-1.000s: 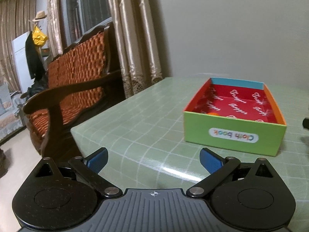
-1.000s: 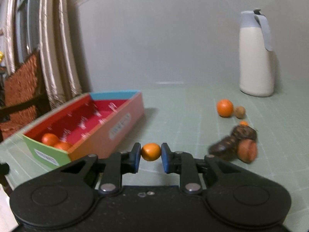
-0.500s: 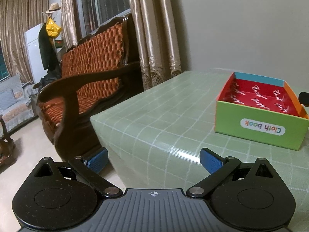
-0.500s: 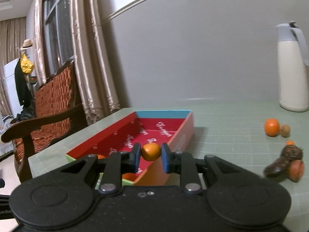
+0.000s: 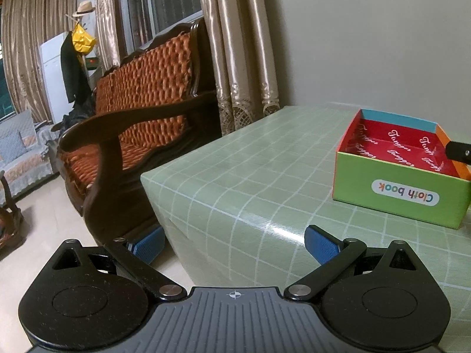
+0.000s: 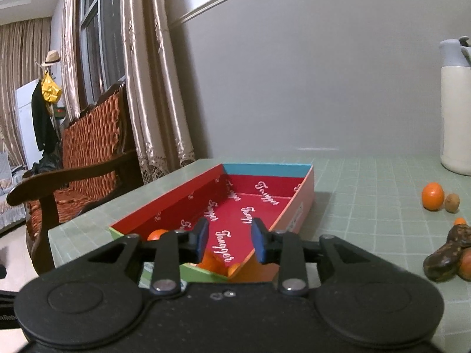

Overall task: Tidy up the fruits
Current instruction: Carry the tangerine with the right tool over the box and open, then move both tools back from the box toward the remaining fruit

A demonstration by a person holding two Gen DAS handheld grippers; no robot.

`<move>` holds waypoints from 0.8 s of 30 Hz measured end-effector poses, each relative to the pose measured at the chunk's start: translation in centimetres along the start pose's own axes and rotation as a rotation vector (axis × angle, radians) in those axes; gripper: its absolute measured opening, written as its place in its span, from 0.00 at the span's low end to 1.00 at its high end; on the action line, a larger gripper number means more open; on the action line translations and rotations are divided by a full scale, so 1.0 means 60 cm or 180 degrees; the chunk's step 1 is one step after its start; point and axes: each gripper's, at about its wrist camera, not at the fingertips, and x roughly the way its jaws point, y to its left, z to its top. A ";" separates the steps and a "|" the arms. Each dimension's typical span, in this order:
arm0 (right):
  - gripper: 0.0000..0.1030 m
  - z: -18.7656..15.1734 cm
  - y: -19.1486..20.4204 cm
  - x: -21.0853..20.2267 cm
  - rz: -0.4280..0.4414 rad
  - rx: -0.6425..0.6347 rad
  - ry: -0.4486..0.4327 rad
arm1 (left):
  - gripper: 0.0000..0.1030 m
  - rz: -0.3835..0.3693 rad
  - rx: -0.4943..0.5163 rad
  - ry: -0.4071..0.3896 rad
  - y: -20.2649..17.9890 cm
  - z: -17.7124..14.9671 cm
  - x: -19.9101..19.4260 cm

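My right gripper (image 6: 229, 239): jaws just been opening, now parted, blue pads (image 6: 202, 236) facing each other across clear gap, nothing between them. Linkage arms angled inward toward pads, body level, pointing slightly down toward far side. My left gripper (image 5: 234, 242): jaws spread wide, blue pads (image 5: 322, 247) far apart, nothing gripped, linkage arms splayed outward. Tilted down more than right one. Tip of right gripper just visible at right edge of left wrist view.

A wooden armchair (image 5: 141, 123) with orange woven cushions stands just beside the green checked tablecloth (image 5: 250, 176). Behind the armchair hang beige curtains (image 5: 235, 44). Past it, a coat rack (image 5: 75, 58) carries a straw hat (image 5: 84, 8). A cream thermos jug (image 6: 456, 111) stands on the tablecloth.
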 end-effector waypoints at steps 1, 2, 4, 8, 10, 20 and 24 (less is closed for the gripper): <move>0.43 0.001 -0.003 -0.003 -0.0009 0.0028 -0.0017 | 0.97 0.0000 0.0004 -0.0005 -0.001 0.000 -0.001; 0.46 0.001 -0.006 -0.005 -0.0020 0.0052 -0.0031 | 0.97 -0.0004 0.0009 -0.0006 -0.002 0.000 -0.002; 0.52 0.002 -0.011 -0.008 -0.0062 0.0073 -0.0048 | 0.97 -0.0011 0.0017 0.0001 -0.006 0.001 -0.003; 0.65 0.005 -0.020 -0.016 -0.0116 0.0107 -0.0080 | 0.97 -0.0027 0.0031 -0.0004 -0.012 0.002 -0.005; 0.67 0.006 -0.024 -0.021 -0.0145 0.0105 -0.0106 | 0.97 -0.0040 0.0037 -0.0012 -0.015 0.003 -0.008; 0.78 0.014 -0.066 -0.050 -0.0567 0.0128 -0.0149 | 0.97 -0.0253 0.0128 -0.0137 -0.066 0.015 -0.034; 0.81 0.016 -0.102 -0.073 -0.0824 0.0197 -0.0128 | 0.97 -0.0452 0.0236 -0.0272 -0.109 0.022 -0.057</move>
